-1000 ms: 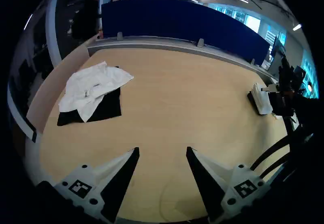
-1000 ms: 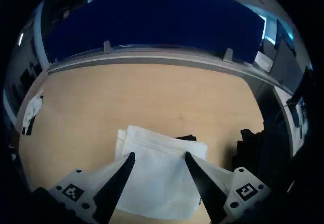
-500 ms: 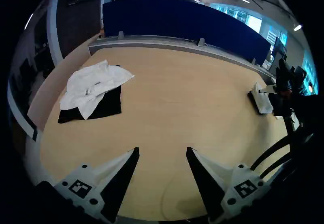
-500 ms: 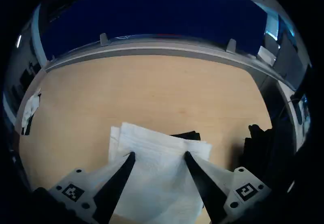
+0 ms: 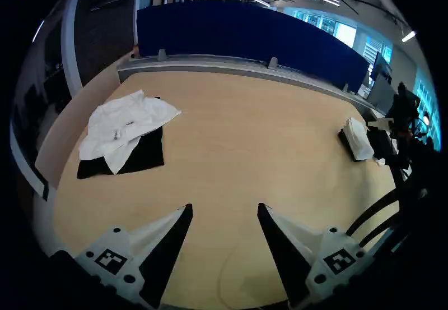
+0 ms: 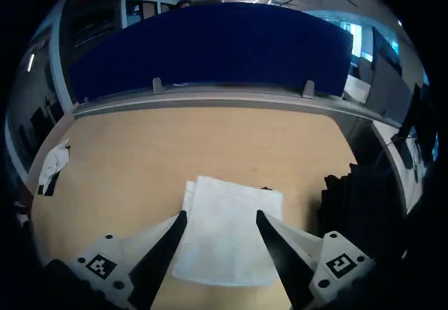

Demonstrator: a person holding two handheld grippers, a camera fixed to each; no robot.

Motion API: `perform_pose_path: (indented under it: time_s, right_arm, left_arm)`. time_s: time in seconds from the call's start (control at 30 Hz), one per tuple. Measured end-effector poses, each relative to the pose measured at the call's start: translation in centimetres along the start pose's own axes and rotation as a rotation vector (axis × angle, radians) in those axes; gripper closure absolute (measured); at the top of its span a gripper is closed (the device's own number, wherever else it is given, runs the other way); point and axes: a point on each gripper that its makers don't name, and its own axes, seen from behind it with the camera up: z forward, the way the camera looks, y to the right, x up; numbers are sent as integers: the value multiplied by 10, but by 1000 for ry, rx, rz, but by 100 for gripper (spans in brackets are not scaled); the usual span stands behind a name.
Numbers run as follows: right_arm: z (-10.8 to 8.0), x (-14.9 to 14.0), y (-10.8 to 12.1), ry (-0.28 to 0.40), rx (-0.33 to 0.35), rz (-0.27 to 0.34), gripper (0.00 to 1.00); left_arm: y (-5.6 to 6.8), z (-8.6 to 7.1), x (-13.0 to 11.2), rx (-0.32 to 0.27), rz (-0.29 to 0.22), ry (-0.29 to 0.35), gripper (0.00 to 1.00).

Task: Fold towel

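Right gripper (image 6: 220, 214): released, its jaws spread directly over the folded towel (image 6: 229, 243). The towel is laid flat as a neat, nearly square white stack at the near right of the surface (image 6: 168, 142). Left gripper (image 5: 224, 206): released and empty, held above bare wood. A crumpled white cloth (image 5: 126, 120) on a black cloth (image 5: 143, 153) is seen ahead-left, well apart, and is judged nearer this gripper.

A crumpled white cloth (image 5: 123, 122) hides the upper part of the black cloth (image 5: 143, 153) beneath it.
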Motion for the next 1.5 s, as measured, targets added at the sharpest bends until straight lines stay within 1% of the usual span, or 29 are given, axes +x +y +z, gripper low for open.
perform_pose_path:
  time_s: [0.3,0.47,0.57,0.73,1.0,1.2,1.3,1.4,1.5]
  right_arm:
    - [-60,-11,-25,78,-23,17,4]
    - [-88,-16,-36,132,-46,57,4]
    - [-101,-20,-43,164,-53,84,4]
    - [-119,-19,-49,225,-65,116,4]
    - [-149,6,-64,371,-67,137,4]
    - [-170,18,-77,453,-66,114,4]
    - [-179,21,-84,478,-71,97,4]
    - [-187,23,-95,498,-63,79,3]
    - [-193,23,-104,513,-58,74,3]
  left_arm:
    - [4,3,11,-36,23,21,14]
    - [5,2,15,-50,30,34,14]
    - [5,1,17,-55,33,42,14]
    - [4,0,19,-64,37,52,14]
    - [5,-4,31,-77,50,83,15]
    - [9,-7,45,-90,50,116,15]
    - [10,-7,51,-92,54,129,15]
    - [9,-7,56,-94,59,142,15]
    - [7,-6,60,-92,60,155,14]
